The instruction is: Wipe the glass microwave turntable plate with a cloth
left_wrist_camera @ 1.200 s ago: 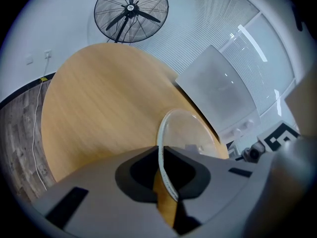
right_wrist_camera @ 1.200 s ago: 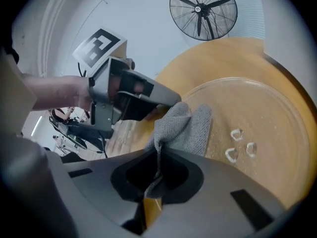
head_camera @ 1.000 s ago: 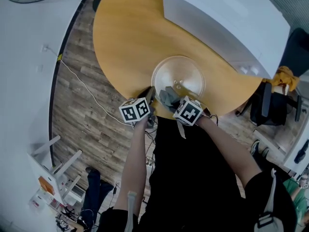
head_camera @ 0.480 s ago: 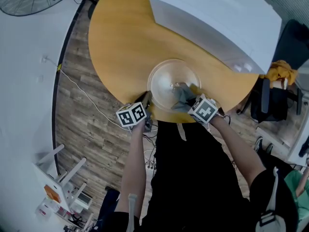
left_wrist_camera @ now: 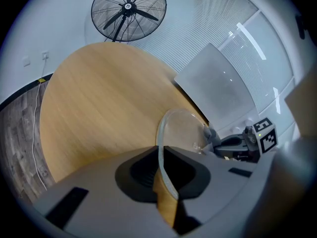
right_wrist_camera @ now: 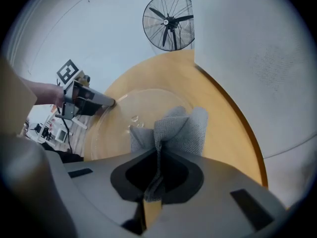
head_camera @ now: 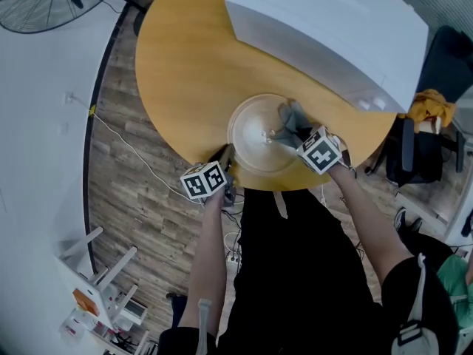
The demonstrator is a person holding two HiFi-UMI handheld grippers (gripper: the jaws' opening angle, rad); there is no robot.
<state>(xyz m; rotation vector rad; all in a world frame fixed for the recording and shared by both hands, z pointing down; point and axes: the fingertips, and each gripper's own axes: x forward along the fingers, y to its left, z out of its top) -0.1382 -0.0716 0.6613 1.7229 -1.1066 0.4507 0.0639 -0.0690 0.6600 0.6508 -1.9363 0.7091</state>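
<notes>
Since the earlier frames the grey cloth (head_camera: 290, 117) has travelled from the near side of the glass turntable plate (head_camera: 255, 143) to its far right side, carried by the right gripper (head_camera: 294, 134), while the left gripper (head_camera: 227, 156) has kept its place. The plate lies flat on the round wooden table (head_camera: 185, 65), close to the edge where the person stands, and in front of the white microwave (head_camera: 325, 28). The left gripper is clamped on the near left rim of the plate, with the thin glass edge between its jaws. The right gripper is closed on a fold of the cloth, and the free part spreads on the glass. I think two things can go wrong. The cloth is already at the rim, so a further stroke can run off the plate onto the table. Also the grip on smooth glass is narrow, and a strong push can make the plate slip or turn toward the table edge. The left gripper slants down from the person's side. The right one points more steeply down, its forearm reaching in from the right.
</notes>
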